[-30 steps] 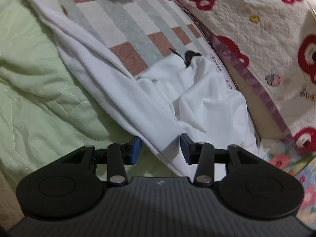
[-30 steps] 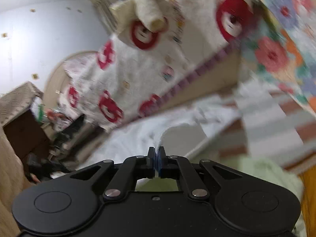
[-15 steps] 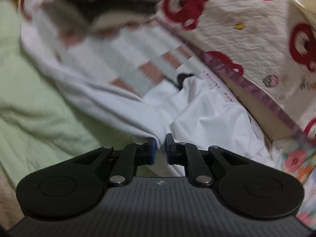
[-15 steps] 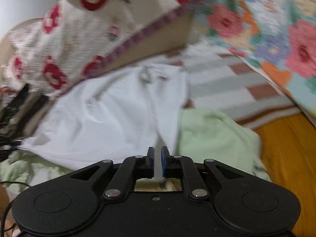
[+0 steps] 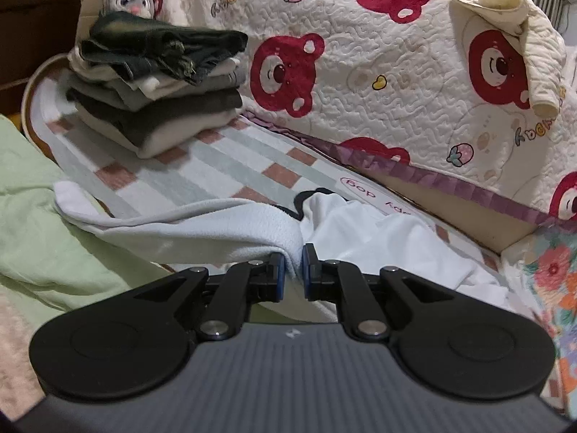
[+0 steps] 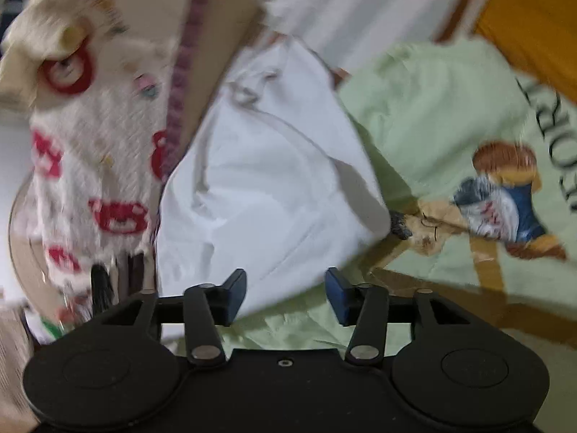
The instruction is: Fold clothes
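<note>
1. Pinching a fold of the white garment [image 5: 230, 231] in my left gripper [image 5: 293, 270], I hold its edge up off the green quilt [image 5: 39, 223] so it can be carried over.
2. My right gripper [image 6: 285, 297] hangs spread and empty above the garment's near hem.
3. Its body lies rumpled along the bed's bear-print side.
4. By the far corner sits a folded stack [image 5: 158, 86], likely where this one goes.
</note>
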### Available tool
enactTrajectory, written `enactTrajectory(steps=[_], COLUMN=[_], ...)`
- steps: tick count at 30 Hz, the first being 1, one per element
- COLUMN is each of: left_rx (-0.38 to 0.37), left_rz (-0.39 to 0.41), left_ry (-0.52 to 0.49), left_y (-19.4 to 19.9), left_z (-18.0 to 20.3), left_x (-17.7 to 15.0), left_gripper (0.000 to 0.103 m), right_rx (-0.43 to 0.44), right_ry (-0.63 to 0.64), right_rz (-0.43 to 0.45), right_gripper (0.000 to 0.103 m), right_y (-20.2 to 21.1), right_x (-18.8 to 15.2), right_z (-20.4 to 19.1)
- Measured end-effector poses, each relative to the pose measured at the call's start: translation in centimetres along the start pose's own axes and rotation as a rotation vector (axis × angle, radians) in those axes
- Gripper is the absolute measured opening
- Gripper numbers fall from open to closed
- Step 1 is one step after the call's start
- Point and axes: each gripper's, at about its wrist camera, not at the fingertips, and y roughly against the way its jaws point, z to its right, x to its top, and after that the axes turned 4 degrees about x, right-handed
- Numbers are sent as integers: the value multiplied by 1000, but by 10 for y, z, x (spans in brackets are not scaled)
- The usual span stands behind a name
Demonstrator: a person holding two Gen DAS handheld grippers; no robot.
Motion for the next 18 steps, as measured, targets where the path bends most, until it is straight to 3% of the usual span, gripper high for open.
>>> enactTrajectory(steps=[12, 16, 17, 18], left_rx=[63, 74, 78, 80], left_rz=[-106, -125, -130, -134], left_ry=[-54, -68, -68, -67], left_y=[-15, -20, -20, -21], left_z=[4, 7, 6, 5], left_x=[-18, -22, -23, -23], left_gripper=[9, 9, 9, 9], right_rx=[-140, -134, -128, -125], right_ry=[-129, -52, -22, 1], right_rz=[-20, -40, -44, -36], right_gripper=[58, 62, 57, 45], right_y=[-43, -61, -65, -66], right_x=[30, 34, 34, 31], right_z=[9, 8, 8, 8])
